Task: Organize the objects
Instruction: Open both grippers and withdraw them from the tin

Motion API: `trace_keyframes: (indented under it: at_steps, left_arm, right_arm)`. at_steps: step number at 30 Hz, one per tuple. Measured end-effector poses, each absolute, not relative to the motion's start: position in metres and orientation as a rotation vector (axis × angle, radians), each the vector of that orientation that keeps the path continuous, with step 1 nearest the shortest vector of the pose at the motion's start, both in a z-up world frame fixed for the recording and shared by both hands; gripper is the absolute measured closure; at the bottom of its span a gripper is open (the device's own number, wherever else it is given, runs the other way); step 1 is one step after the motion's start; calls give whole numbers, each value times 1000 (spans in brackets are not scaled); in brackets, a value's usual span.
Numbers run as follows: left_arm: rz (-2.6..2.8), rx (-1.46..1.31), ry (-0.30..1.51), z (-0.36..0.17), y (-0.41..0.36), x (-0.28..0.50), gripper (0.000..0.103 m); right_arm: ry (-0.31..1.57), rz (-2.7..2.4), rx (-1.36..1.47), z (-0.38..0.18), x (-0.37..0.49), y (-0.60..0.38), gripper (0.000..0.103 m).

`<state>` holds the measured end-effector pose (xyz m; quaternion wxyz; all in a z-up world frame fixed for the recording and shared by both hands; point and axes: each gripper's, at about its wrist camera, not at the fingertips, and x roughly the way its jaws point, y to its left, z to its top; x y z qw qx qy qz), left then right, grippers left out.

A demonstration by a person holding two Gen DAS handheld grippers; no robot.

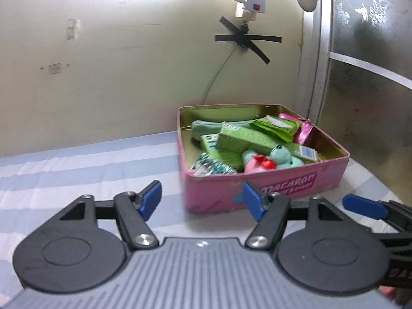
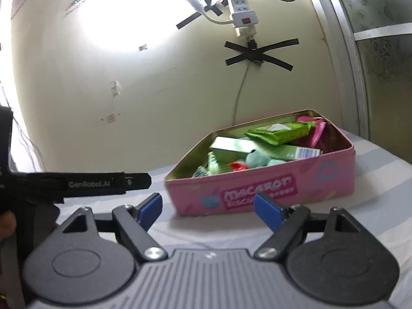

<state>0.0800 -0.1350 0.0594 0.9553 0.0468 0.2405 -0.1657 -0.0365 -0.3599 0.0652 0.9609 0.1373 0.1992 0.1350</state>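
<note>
Both claws, left gripper & right gripper, gape wide w/ nothing held, just short of the pink tin already packed w/ green boxes & plush toy on the striped cloth, so prob. approach level, w/o nudging the tin.

Your right gripper has its blue-padded fingers spread wide with nothing between them, hovering low over the striped bed sheet. Just ahead sits the pink tin, lid off, lettered "MACARON" on its near wall. Inside you can see a green snack packet, a green carton, a teal plush toy and a pink pouch piled together. Your left gripper reaches in from the left, seen edge-on. A power strip hangs on the wall behind.
</note>
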Motion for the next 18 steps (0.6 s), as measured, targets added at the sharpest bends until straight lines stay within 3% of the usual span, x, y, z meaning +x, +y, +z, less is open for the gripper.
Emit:
trace_keyframes:
  at_steps: [3, 7, 11, 18]
  left_arm:
    - [-303, 105, 469, 57, -126, 68, 9]
    - [-262, 111, 461, 55, -117, 58, 0]
    - [-232, 98, 476, 51, -108, 50, 0]
    - [-170, 91, 494, 39, -90, 37, 0]
  right_arm:
    - [396, 285, 272, 68, -50, -353, 20]
    - [380, 293, 262, 74, -64, -347, 20]
    - [363, 298, 260, 80, -77, -341, 19]
    - [322, 288, 263, 83, -96, -331, 8]
